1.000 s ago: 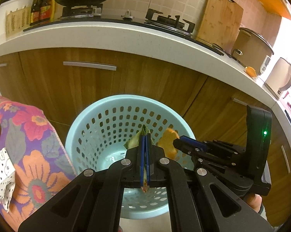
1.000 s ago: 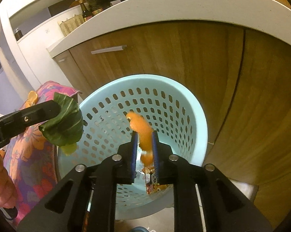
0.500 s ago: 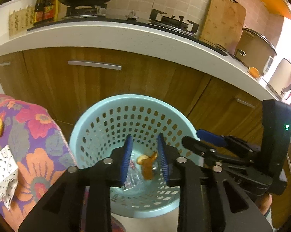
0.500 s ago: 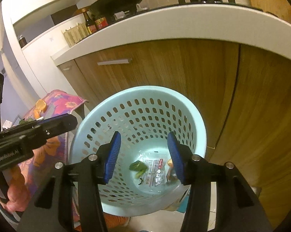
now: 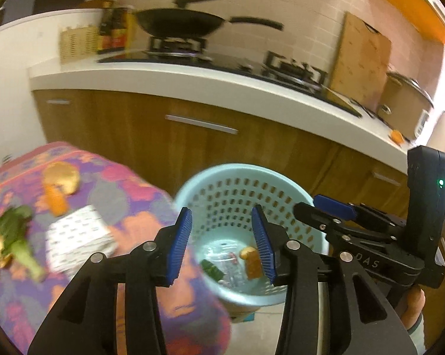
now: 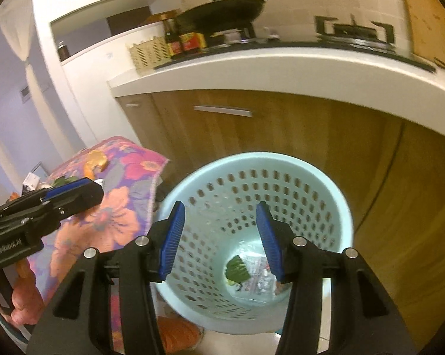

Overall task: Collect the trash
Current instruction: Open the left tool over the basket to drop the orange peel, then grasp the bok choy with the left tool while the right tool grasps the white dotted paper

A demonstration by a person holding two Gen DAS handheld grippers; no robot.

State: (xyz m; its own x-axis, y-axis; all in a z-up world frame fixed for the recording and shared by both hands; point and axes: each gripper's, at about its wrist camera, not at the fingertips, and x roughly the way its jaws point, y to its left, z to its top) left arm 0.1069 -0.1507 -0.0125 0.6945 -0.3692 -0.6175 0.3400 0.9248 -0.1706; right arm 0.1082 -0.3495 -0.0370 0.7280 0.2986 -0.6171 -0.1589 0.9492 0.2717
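Note:
A pale blue perforated basket (image 5: 240, 174) (image 6: 335, 195) stands on the floor by the wooden cabinets. At its bottom lie a green leaf (image 6: 237, 269) (image 5: 211, 269), an orange peel (image 5: 252, 261) and a clear wrapper (image 6: 259, 278). My left gripper (image 5: 222, 242) hovers above the basket's left rim, its jaws opening with nothing between them. My right gripper (image 6: 219, 236) hangs over the basket, open and empty. On the flowered cloth (image 5: 127, 189) lie a green vegetable piece (image 5: 15, 236), orange peels (image 5: 56, 198) and a white dotted packet (image 5: 79, 236).
The white counter (image 5: 222, 80) juts out above the basket, with a wok (image 5: 181, 25), bottles (image 5: 116, 29), a cutting board (image 5: 358, 62) and a rice cooker (image 5: 406, 100) on it. A hand (image 6: 24, 301) holds the left gripper's handle at the lower left of the right wrist view.
Both grippers opened and let go of the green leaf and the orange peel, which now lie in the basket. Both hands rose and drew back; the left one swung toward the cloth-covered table.

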